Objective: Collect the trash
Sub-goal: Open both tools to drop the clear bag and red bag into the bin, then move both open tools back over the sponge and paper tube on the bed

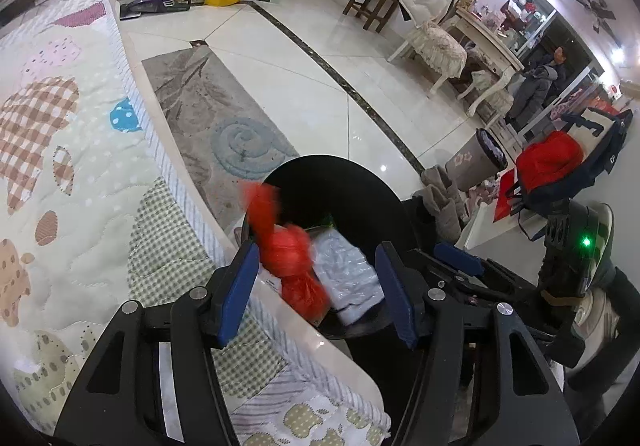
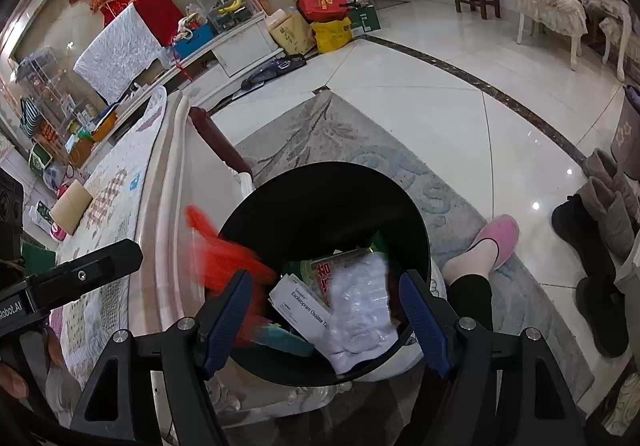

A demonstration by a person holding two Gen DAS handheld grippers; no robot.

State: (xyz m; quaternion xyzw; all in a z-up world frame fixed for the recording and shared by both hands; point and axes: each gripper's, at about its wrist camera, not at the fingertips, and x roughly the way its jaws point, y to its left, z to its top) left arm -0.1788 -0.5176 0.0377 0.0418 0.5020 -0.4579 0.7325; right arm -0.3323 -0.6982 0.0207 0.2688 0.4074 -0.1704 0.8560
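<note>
Fingers of the left gripper (image 1: 316,292) stand spread, pinching nothing, with a blurred red plastic bag (image 1: 286,252) between and just beyond them, apparently dropping over the near rim of the black trash bin (image 1: 340,174) low in the frame's centre. The right gripper (image 2: 326,320) is likewise spread and empty above the same bin, the white crumpled plastic bag (image 2: 360,310) lying inside beside a white medicine box (image 2: 300,304) and a printed wrapper. The red bag looks to be partly over the bin's left rim, near the quilted bed cover (image 1: 72,150) at left. To finish this drop well, I judge both grippers should keep over the opening until the red bag settles fully inside, then check that no tail hangs over the rim toward the bed before going for more trash.
</note>
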